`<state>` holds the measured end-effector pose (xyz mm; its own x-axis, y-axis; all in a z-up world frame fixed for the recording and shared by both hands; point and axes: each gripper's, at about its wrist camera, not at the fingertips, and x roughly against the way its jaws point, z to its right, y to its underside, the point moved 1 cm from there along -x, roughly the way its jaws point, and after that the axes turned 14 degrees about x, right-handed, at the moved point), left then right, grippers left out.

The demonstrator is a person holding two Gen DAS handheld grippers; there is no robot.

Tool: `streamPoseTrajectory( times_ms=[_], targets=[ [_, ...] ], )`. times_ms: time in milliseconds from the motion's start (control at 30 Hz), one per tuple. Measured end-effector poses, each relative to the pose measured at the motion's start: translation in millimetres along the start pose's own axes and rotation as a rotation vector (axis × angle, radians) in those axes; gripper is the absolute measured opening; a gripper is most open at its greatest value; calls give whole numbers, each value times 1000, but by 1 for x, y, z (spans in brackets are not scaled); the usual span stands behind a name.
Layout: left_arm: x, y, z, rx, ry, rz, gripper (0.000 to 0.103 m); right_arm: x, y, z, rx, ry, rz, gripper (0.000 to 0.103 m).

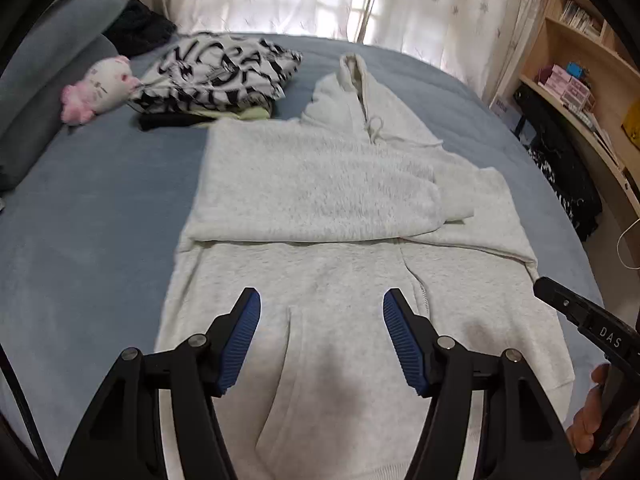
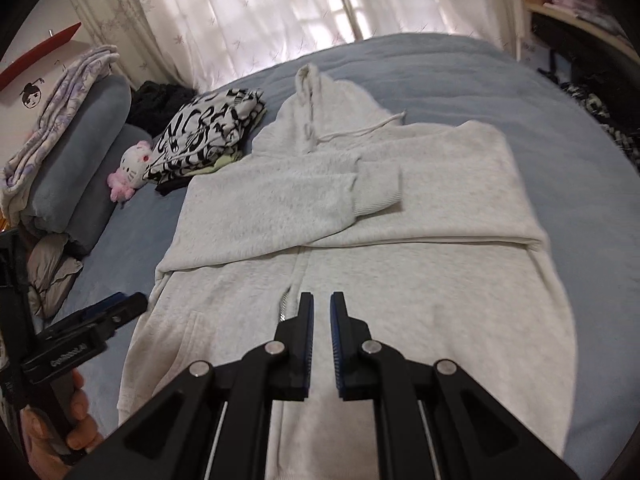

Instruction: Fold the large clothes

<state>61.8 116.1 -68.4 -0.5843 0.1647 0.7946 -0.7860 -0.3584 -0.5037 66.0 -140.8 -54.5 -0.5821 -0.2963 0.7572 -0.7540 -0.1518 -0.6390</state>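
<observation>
A light grey zip hoodie lies flat on the blue bed, its hood pointing away. Both sleeves are folded across the chest, the left one on top. My left gripper hovers open above the lower front and pocket, with nothing between its blue pads. My right gripper hangs over the zip line near the hem; its jaws are shut with only a thin gap and hold nothing. Each gripper shows at the edge of the other's view, the left gripper and the right gripper, both held by a hand.
A stack of folded clothes with a black-and-white print on top lies at the far left of the bed, beside a pink-and-white plush toy and grey pillows. Wooden shelves and dark clothing stand to the right. Curtains hang behind.
</observation>
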Motion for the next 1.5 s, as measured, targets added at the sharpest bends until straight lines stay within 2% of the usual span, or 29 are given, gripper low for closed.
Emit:
streamPoseTrajectory(
  times_ms=[200,400,533,633,700,767,833,967,1067,1167,1300,1500],
  targets=[
    [36,14,-8,23,-8,38,62,34,16,-8,40,19,40,8],
    [53,26,-14,39,-22,46,63,52,31,-10,49,15,55,8],
    [59,32,-19,47,-25,48,63,54,44,-3,20,-35,44,8],
    [65,38,-20,31,-39,61,63,57,53,2,6,-39,47,9],
    [69,43,-22,6,-54,69,65,61,59,6,-5,-49,50,16],
    [73,49,-28,-11,-71,71,73,66,63,10,-13,-56,60,35],
    [77,53,-36,-6,-78,73,75,73,69,15,-20,-68,71,47],
    [75,63,-68,33,-74,38,76,84,80,33,-50,-79,76,50],
    [62,72,-96,98,-49,-49,76,88,89,51,-59,-38,56,50],
    [49,82,-117,148,-63,-104,76,89,101,70,-83,-5,38,50],
    [35,92,-131,158,-86,-138,76,92,117,93,-108,52,10,50],
    [17,96,-145,197,-70,-189,76,82,143,123,-126,96,-67,50]
  ],
)
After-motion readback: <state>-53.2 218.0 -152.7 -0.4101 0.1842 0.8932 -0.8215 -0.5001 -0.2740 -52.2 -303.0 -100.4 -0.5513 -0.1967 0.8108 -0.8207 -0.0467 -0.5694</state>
